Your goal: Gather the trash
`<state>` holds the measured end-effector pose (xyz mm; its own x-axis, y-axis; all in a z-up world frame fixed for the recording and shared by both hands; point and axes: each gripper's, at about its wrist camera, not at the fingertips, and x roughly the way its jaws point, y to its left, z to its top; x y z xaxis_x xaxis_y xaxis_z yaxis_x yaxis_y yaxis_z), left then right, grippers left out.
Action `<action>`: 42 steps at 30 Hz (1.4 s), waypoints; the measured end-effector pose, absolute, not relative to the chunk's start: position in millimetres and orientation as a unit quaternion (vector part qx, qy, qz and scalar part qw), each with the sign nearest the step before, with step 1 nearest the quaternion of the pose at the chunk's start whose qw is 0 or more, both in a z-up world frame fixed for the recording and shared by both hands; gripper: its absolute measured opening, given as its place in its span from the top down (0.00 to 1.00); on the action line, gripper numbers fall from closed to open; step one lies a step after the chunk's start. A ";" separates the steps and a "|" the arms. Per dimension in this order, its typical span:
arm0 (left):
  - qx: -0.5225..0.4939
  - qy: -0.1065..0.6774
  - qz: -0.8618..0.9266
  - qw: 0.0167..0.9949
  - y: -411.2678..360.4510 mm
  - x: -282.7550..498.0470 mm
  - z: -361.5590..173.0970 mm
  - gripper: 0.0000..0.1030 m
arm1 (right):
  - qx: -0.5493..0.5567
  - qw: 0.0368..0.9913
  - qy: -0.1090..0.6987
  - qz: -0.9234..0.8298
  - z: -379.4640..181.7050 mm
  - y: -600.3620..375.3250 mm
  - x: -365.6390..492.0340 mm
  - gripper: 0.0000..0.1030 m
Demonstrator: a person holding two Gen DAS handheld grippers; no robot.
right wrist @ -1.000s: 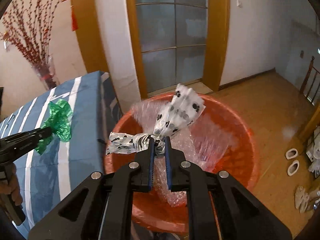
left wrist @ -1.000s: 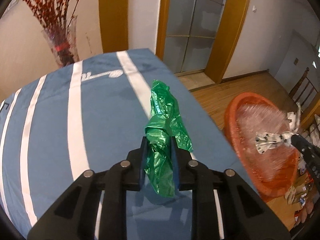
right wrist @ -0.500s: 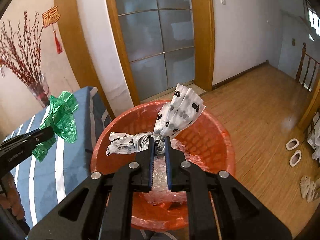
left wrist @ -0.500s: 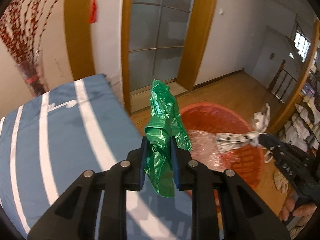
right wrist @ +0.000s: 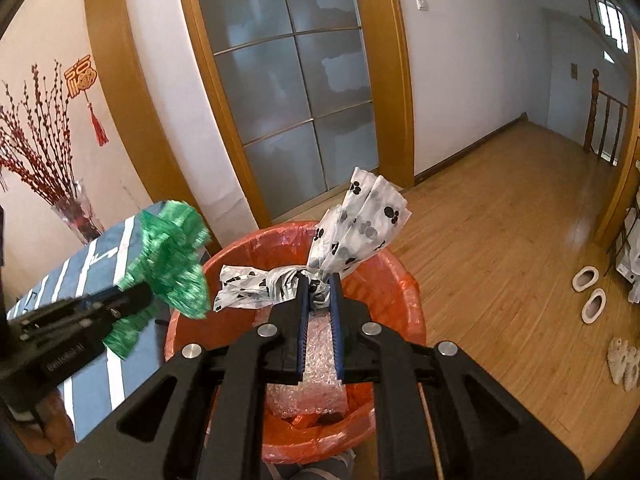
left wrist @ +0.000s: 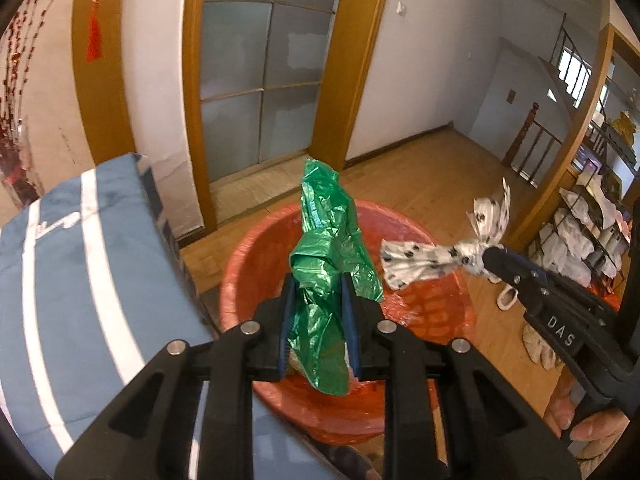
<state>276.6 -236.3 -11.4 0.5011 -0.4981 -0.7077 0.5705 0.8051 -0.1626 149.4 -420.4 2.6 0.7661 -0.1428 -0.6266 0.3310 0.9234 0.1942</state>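
Green plastic bag (left wrist: 326,264) is pinched in the left gripper (left wrist: 318,312) above the red-lined bin (left wrist: 256,248), beside the blue striped table's (left wrist: 80,280) edge; the right gripper (right wrist: 319,296) clamps a paw-print bag (right wrist: 352,240) over the bin too. Releasing well inside the rim, one after the other, should keep both from snagging the liner.

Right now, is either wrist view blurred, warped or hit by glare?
Left wrist view: sharp on the green bag in the left gripper; fisheye bends the door frame, dark vignette at the corners. Right wrist view: green bag motion-smeared, spotted bag in the right gripper crisp; window glare on the wood floor.
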 end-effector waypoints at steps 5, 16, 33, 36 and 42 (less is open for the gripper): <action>0.049 0.410 -0.311 0.856 -245.0 277.2 -24.4 0.69 | 0.169 0.927 0.314 -0.118 1.5 -430.4 145.0 0.79; 0.031 0.413 -0.283 0.865 -207.4 270.0 -23.3 0.49 | 0.163 0.937 0.278 -0.138 24.8 -427.3 112.6 0.35; 0.020 0.240 -0.150 0.959 -91.1 108.8 41.4 0.04 | 0.080 0.966 0.190 -0.154 66.6 -334.2 -0.8 0.02; 0.016 0.225 -0.128 0.966 -76.4 79.0 36.6 0.04 | 0.061 0.969 0.186 -0.151 61.3 -314.2 -18.3 0.02; 0.010 0.210 -0.082 0.974 -50.0 36.5 24.2 0.04 | 0.037 0.975 0.170 -0.138 49.0 -280.9 -50.7 0.02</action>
